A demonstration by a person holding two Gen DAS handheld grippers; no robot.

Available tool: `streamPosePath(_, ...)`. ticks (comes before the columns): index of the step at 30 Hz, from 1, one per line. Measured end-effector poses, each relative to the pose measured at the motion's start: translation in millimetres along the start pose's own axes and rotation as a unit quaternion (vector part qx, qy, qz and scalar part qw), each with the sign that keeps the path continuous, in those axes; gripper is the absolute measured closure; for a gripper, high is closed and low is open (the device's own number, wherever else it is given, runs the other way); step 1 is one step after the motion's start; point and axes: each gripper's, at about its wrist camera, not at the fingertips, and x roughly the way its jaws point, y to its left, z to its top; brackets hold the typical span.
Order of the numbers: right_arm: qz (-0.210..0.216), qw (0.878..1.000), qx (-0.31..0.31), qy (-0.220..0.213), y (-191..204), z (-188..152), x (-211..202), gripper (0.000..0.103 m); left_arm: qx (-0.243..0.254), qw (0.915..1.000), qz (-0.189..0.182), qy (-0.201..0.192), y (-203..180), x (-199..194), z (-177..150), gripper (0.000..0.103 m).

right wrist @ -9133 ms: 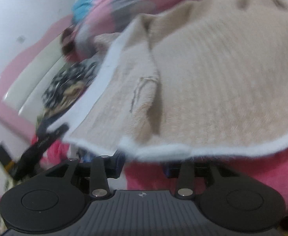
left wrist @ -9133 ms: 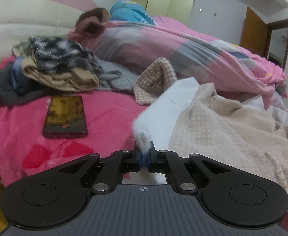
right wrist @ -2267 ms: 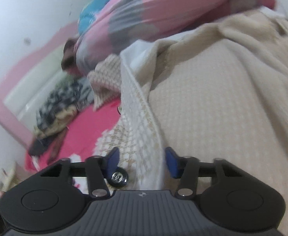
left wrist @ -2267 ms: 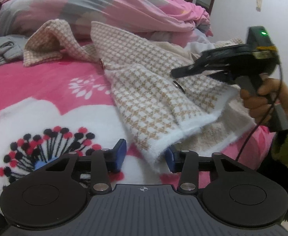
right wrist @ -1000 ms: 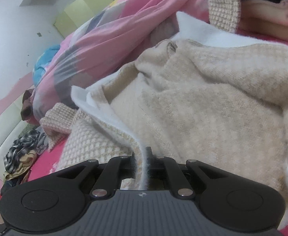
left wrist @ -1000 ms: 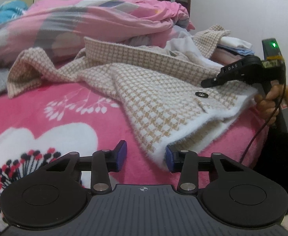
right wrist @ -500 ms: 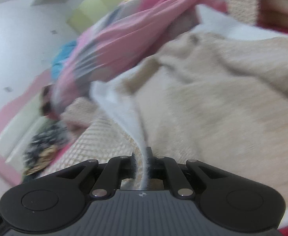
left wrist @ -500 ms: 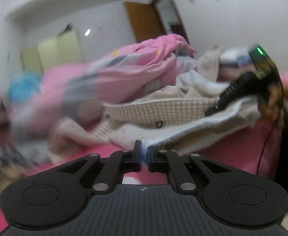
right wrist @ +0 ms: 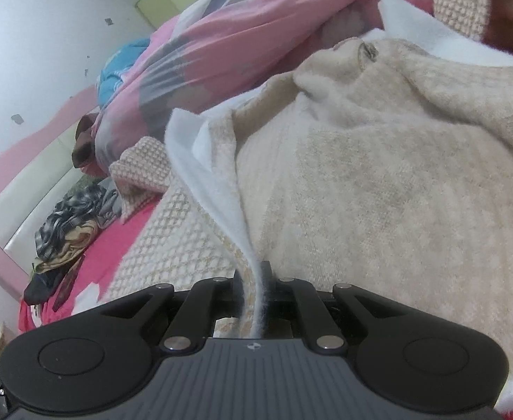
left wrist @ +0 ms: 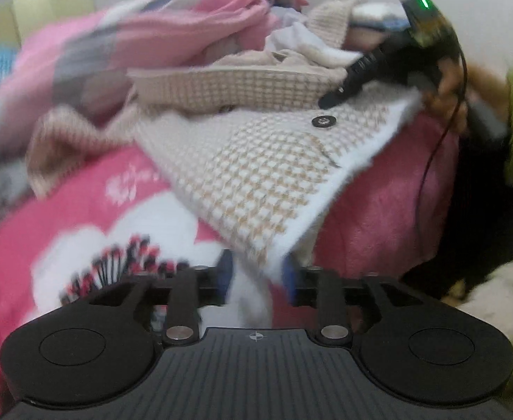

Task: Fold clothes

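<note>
- Plainly, a beige-and-white houndstooth woven jacket with a white fleece lining (left wrist: 256,178) is lying spread over a bright pink plush blanket printed with white flowers (left wrist: 91,210), near the right edge of the bed.
- The left gripper (left wrist: 256,274) is hovering at the jacket's near corner; its blue-padded jaws are opening, with the white-edged corner sitting loosely between them and neither pad pressing on it.
- The right gripper (right wrist: 255,281) is clamped tight on the jacket's front edge, and a thin fold of white lining and check cloth is running up out of its closed jaws.
- From the left wrist view, that gripper is showing at the far right, gripped by a person's hand (left wrist: 449,87), with a green light glowing on top.
- A round dark button (left wrist: 323,121) is sitting on the jacket just near its tip.
- Beyond the jacket, a rumpled pink-and-grey quilt (right wrist: 221,45) is lying heaped across the far side.
- A small pile of checked and tan clothes (right wrist: 69,224) is resting far left, by the pink headboard (right wrist: 18,161).
</note>
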Motion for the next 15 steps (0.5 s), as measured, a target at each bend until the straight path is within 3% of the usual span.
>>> streamPosePath(2,0.001,1.0,0.008,0.001,-2,0,1,0.097,-0.061,0.9979,-0.023,0.008,24,-7,-5,0.063)
streamPosePath(5,0.003,1.0,0.018,0.0,-4,-2,2,0.097,-0.127,0.9918,0.003,0.019,65,-30,-11,0.063)
streamPosePath(8,0.0,1.0,0.023,0.002,-5,-1,4,0.096,-0.149,0.9829,0.107,0.014,113,-71,-13,0.063)
streamPosePath(10,-0.004,1.0,0.022,0.003,-3,-1,5,0.096,-0.159,0.9682,0.193,0.012,140,-100,-14,0.061)
streamPosePath(11,-0.007,1.0,0.022,0.002,-2,-1,5,0.095,-0.169,0.9609,0.219,0.01,150,-109,-16,0.059)
streamPosePath(13,-0.011,1.0,0.023,0.0,-1,-3,5,0.095,-0.193,0.9492,0.248,0.003,165,-120,-21,0.055)
streamPosePath(15,-0.013,1.0,0.028,-0.004,-1,-3,6,0.095,-0.22,0.9467,0.235,-0.01,168,-112,-28,0.053)
